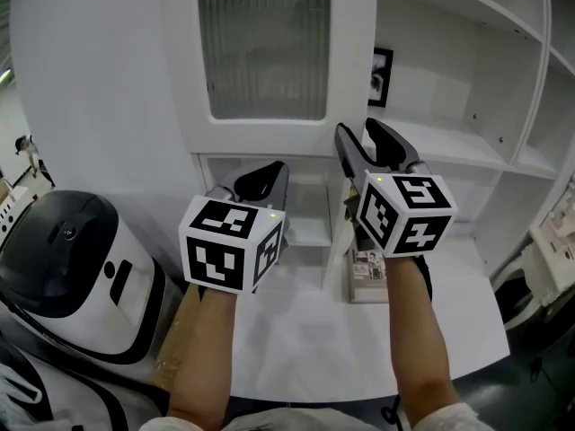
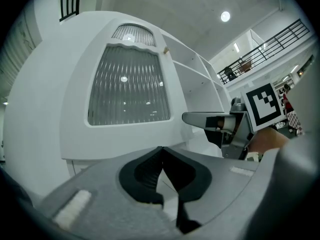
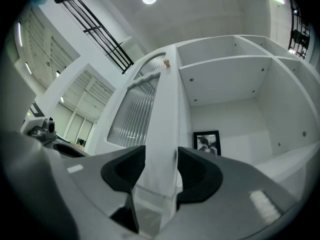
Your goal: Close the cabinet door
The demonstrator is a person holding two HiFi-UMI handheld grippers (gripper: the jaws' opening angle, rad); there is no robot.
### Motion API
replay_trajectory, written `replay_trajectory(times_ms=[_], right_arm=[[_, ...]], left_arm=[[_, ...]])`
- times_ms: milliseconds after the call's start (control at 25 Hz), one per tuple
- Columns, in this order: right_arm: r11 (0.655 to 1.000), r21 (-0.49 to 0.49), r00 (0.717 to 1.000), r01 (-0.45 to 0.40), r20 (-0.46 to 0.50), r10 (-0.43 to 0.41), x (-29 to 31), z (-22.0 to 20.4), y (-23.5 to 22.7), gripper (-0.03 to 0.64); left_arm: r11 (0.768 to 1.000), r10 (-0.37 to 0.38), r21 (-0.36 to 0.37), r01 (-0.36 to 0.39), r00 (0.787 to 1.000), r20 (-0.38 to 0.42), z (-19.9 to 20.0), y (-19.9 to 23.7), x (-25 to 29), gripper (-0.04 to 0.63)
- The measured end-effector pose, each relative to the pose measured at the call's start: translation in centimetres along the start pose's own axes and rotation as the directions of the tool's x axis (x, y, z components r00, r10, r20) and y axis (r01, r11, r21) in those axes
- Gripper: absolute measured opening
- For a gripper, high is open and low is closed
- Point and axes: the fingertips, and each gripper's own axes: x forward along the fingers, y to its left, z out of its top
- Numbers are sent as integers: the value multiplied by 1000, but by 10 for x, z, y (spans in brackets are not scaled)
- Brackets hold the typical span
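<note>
The white cabinet door (image 1: 350, 61) with its ribbed glass panel (image 1: 265, 52) stands ajar in front of the open shelves. My right gripper (image 1: 359, 137) straddles the door's free edge, one jaw on each face. In the right gripper view the door edge (image 3: 160, 114) fills the gap between the jaws of the right gripper (image 3: 161, 156), and both pads lie against it. My left gripper (image 1: 269, 171) hangs lower and to the left, in front of the door's lower part, shut with nothing in it (image 2: 161, 151). The left gripper view shows the door (image 2: 127, 84) ahead and the right gripper (image 2: 200, 118) at its edge.
Open white shelves (image 1: 467, 142) run to the right, with a small framed picture (image 1: 381, 76) on the back wall. A printed box (image 1: 367, 268) lies on the white counter (image 1: 296, 339) below. A rounded black-and-white machine (image 1: 72, 259) stands at the lower left.
</note>
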Motion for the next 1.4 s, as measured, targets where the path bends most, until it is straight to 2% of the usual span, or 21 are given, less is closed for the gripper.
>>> replay_trajectory(times_ms=[240, 440, 720, 1080, 1400], right_arm=[[999, -11, 999, 45, -25, -45, -16, 2, 14, 198], [999, -3, 997, 47, -55, -47, -30, -3, 40, 190], [998, 18, 992, 59, -111, -56, -53, -17, 78, 146], [998, 34, 986, 46, -164, -40, -81, -28, 124, 91], [998, 57, 983, 12, -181, -1, -99, -34, 162, 46]], left_arm=[[1000, -26, -10, 26, 1000, 1, -1, 5, -19, 0], [999, -33, 2, 33, 999, -13, -8, 16, -42, 0], [999, -43, 8, 43, 999, -34, -22, 24, -72, 0], [997, -82, -13, 82, 996, -39, -37, 24, -104, 0], [998, -56, -8, 55, 998, -43, -45, 42, -141, 0]])
